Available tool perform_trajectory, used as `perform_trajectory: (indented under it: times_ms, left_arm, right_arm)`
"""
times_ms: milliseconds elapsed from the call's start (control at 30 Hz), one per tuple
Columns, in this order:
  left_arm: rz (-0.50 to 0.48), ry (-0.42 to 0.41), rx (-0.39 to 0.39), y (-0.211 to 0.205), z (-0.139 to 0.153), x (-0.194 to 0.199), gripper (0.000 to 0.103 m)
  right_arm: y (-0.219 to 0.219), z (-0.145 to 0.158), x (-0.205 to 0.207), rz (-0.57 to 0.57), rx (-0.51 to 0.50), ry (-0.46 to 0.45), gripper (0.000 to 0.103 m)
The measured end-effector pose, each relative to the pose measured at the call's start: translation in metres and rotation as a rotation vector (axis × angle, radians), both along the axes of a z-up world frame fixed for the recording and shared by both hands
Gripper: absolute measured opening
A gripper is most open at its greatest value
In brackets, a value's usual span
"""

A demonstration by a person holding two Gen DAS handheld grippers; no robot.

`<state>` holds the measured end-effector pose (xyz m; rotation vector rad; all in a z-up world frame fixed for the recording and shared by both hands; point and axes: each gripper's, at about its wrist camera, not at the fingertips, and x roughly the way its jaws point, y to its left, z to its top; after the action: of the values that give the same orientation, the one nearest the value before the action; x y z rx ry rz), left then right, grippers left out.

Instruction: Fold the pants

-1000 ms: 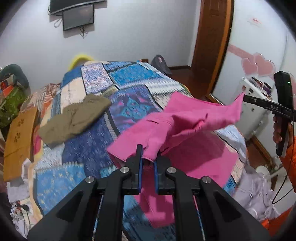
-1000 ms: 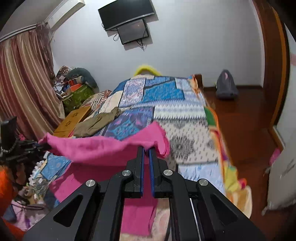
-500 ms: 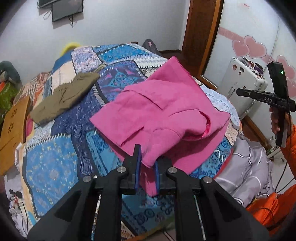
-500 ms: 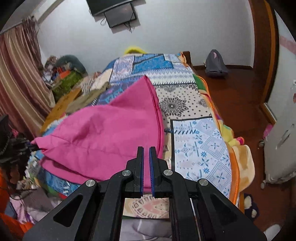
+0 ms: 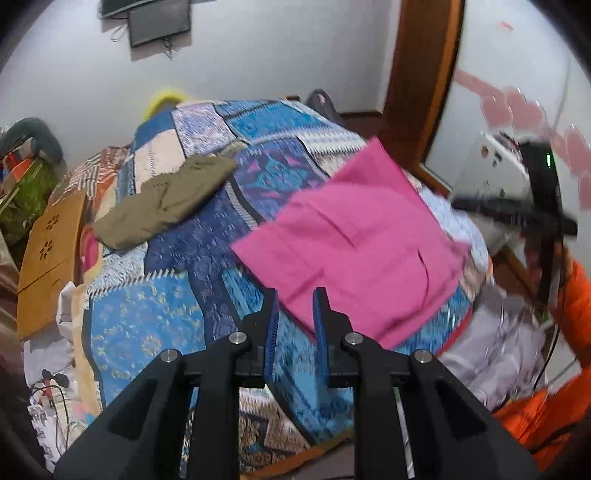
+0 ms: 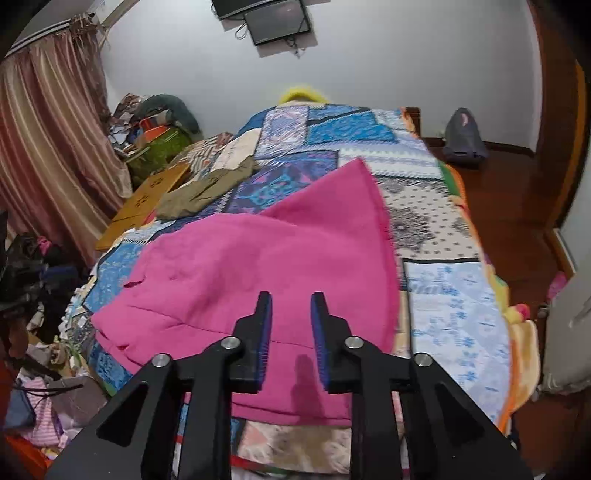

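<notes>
Pink pants [image 5: 364, 254] spread flat on bed [image 5: 155, 325], folded over, lying toward the near right part of the patchwork cover, one corner pointing up the bed toward the wall

Left gripper [image 5: 293, 317] above the near left edge of the pants; fingers [image 5: 271, 317] a little apart, just opened, nothing between the blue pads, pink cloth only seen behind the gap, patterned cover below

Right gripper [image 6: 291, 321] over the near edge of the pants [image 6: 258, 266] in the right wrist view; fingers [image 6: 264, 325] a little apart as well, just opened, nothing pinched, pink cloth lying loose beneath, shadow of the fingers cast on it

In the left wrist view, right gripper [image 5: 517, 210] blurred at the right edge, held in a hand [image 5: 533, 247] with an orange sleeve [image 5: 574, 295]; fingers not readable there

Olive garment [image 5: 162, 203] farther up the bed on the left, well apart from the pants; same garment [image 6: 201, 194] visible beyond the pink cloth in the right wrist view

Wooden board [image 5: 50, 258] leaning at the left side of the bed

Dark screen [image 6: 277, 18] on the far wall, curtain [image 6: 51, 147] at the left, dark bag [image 6: 463, 136] on the floor beyond the bed's right side, wooden door frame [image 5: 421, 81] at the right
</notes>
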<state>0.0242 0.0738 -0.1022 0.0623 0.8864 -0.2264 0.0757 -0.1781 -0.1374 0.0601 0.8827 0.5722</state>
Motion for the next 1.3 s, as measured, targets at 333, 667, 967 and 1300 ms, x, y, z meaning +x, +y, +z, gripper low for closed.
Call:
perform_trajectory:
  times_ms: [333, 667, 967, 1300]
  left_arm:
    - [-0.015, 0.133, -0.092, -0.041, -0.050, 0.025, 0.032]
    - [0.022, 0.114, -0.042, -0.042, -0.062, 0.014, 0.042]
    - [0.186, 0.031, -0.032, 0.015, -0.038, 0.054, 0.044]
    - [0.192, 0.218, -0.140, 0.031, -0.103, 0.121, 0.044]
  right_arm:
    - [0.029, -0.048, -0.008, 0.078, -0.091, 0.113, 0.022]
    - [0.012, -0.043, -0.019, 0.058, -0.136, 0.108, 0.036]
    - [-0.005, -0.013, 0.011, -0.024, -0.139, 0.002, 0.042]
    - [-0.011, -0.007, 0.071, -0.088, -0.133, -0.041, 0.051]
